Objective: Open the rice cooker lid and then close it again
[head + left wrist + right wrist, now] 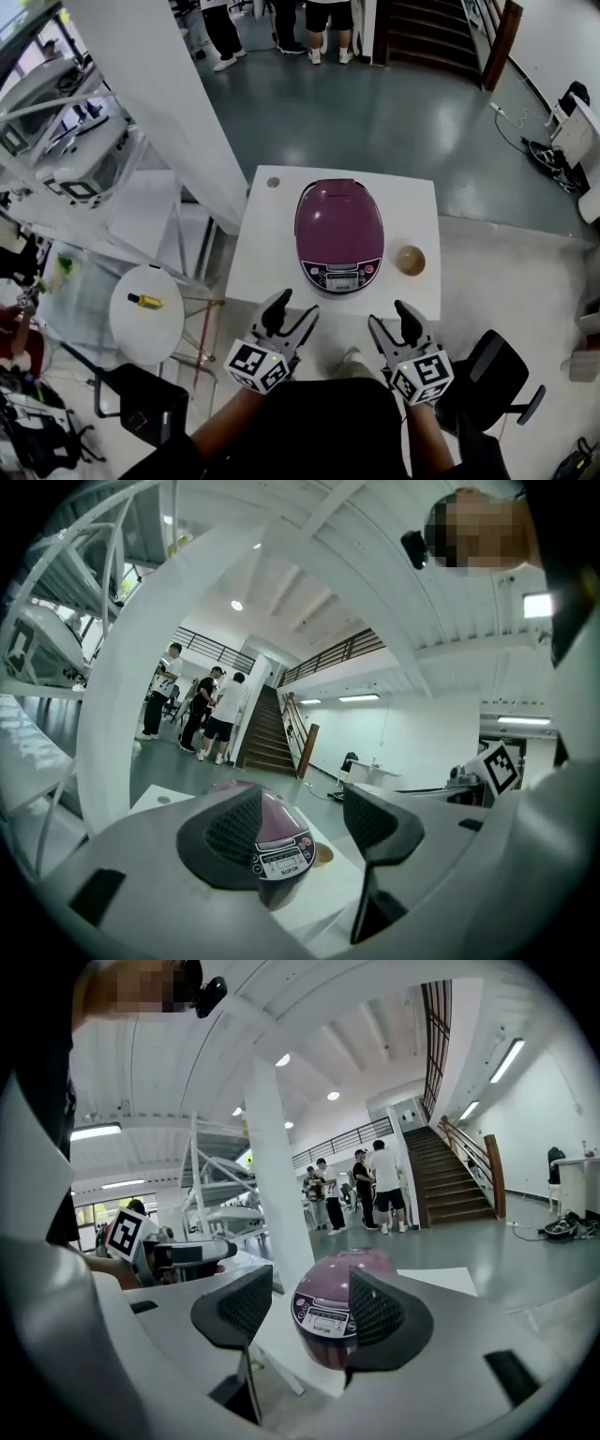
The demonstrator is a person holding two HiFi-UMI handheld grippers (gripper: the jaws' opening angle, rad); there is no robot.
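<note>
You work in even, bright light from ceiling lights [282, 1059]; the floor [394, 112] shows soft glare. Both gripper views bend hard toward black corners; nearby surfaces blur.

One rice cooker [339, 234], one bowl [410, 260], two tables [272, 239] [141, 330], two hand-held grippers [295, 308] [390, 317].

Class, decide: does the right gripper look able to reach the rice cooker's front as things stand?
Probably yes: the right gripper hangs open near the table edge, nothing between it and the rice cooker; the bowl sits aside.
</note>
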